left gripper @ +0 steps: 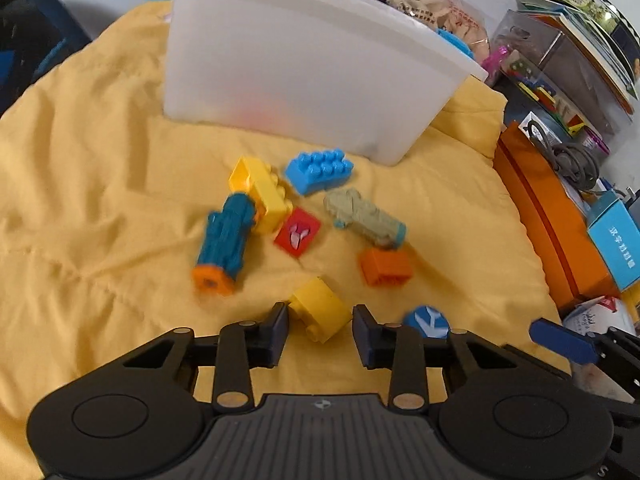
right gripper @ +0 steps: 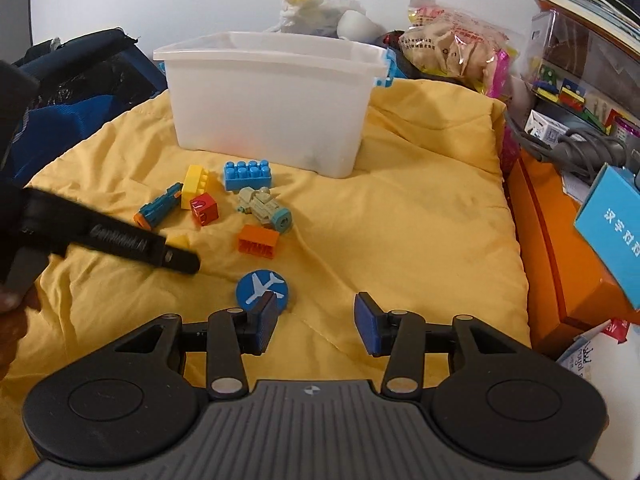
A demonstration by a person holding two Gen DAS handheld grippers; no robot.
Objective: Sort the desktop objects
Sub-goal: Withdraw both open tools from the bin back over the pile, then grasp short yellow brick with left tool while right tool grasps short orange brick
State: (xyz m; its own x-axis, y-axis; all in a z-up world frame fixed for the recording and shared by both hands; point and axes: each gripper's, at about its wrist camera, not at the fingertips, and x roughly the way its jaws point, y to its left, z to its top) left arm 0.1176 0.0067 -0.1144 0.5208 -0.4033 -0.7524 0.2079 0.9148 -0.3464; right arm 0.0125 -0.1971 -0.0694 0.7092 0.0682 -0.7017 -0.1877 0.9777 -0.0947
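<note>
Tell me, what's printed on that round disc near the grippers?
A white airplane on the blue disc, clearest in the right wrist view.

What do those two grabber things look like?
Both are black plastic. The left gripper and right gripper each have two dark blue ribbed pads, silver round pins on the arms, a grey ridged middle and two big round discs. One finger's side carries pale lettering, too blurred to read.

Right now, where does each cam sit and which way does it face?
Left wrist: on the left claw, tilted down at the yellow cloth; open pads flank a yellow brick, the right claw's finger at right.
Right wrist: on the right claw, angled down, open, beside the plane disc; the left claw at left.
Shared: white bin, blue brick, orange brick, plane disc.
</note>
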